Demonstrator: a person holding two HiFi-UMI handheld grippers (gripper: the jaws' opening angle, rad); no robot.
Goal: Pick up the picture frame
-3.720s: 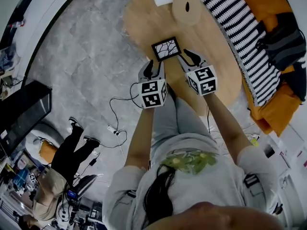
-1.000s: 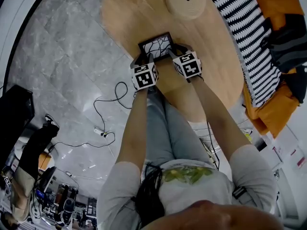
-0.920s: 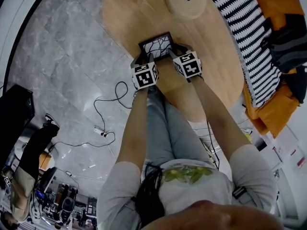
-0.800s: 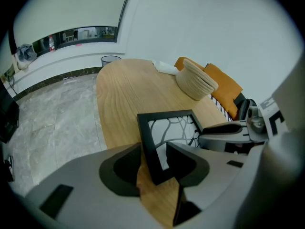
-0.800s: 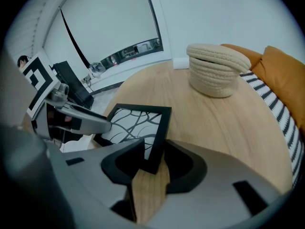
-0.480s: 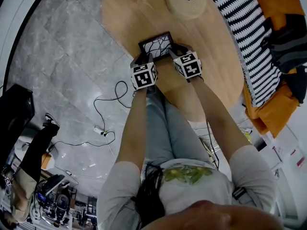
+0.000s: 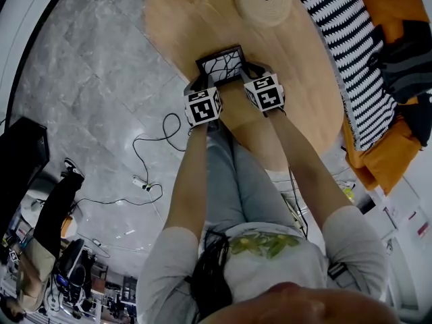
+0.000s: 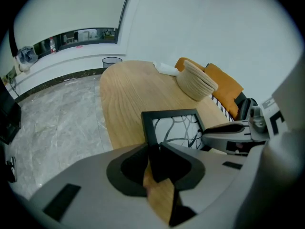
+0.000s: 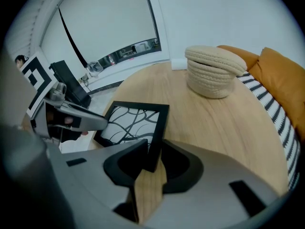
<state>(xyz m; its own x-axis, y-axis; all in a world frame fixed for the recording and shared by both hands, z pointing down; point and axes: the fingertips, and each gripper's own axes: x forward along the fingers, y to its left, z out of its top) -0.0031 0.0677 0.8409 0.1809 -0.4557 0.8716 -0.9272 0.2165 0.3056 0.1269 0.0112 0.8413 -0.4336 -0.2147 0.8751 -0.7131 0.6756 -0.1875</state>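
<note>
Left tool (image 8: 154, 146): jaws have just been closing and now pinch the near-left corner rail of the picture frame (image 7: 219, 64), pads pressed on either side of the black rail.

Frame sits at the desk (image 7: 297, 106) edge nearest the person and looks flat or nearly so. Black surround, white pane with dark branching lines.

Right tool (image 9: 154, 144): jaws also just closing, now clamped on the near-right corner rail.

Woven lidded basket (image 7: 264, 2) is well apart, toward the far edge.

Handling, as a judgement: likely light and stiff, with smooth rails that may slip. The pane is possibly glass, so fragile. Hold the rails only, never the pane. Raise both corners evenly to avoid twisting.
</note>
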